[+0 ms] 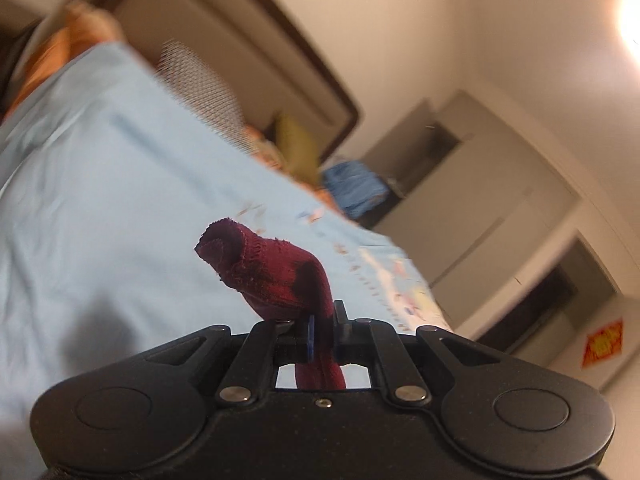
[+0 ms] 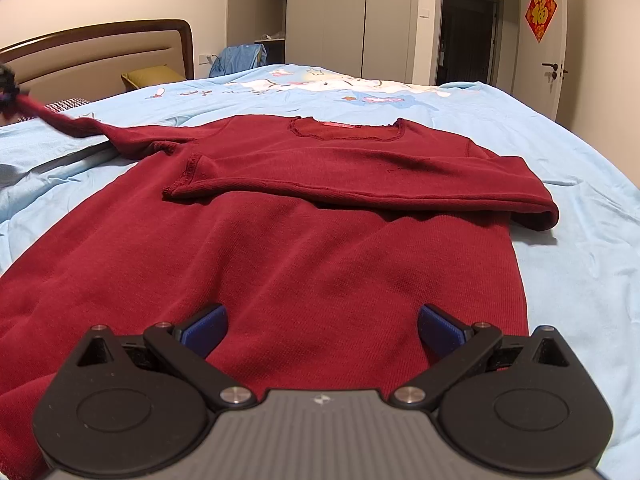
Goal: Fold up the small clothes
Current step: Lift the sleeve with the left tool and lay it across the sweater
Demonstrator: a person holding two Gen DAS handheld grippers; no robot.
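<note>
left hand-held gripper (image 1: 323, 330): pinching the red shirt's sleeve cuff (image 1: 256, 268) | right hand-held gripper (image 2: 320, 332): spread wide, holding nothing | red shirt (image 2: 280, 264): flat on bed (image 2: 580, 280), just ahead

Red diamond sign (image 2: 541, 12) on door (image 2: 554, 80): 福

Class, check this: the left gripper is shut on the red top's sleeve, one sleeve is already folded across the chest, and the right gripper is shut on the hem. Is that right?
Not quite. The right gripper is open, holding nothing, over the red top, as the right wrist view shows. The rest stands: the left gripper is shut on the sleeve.
</note>
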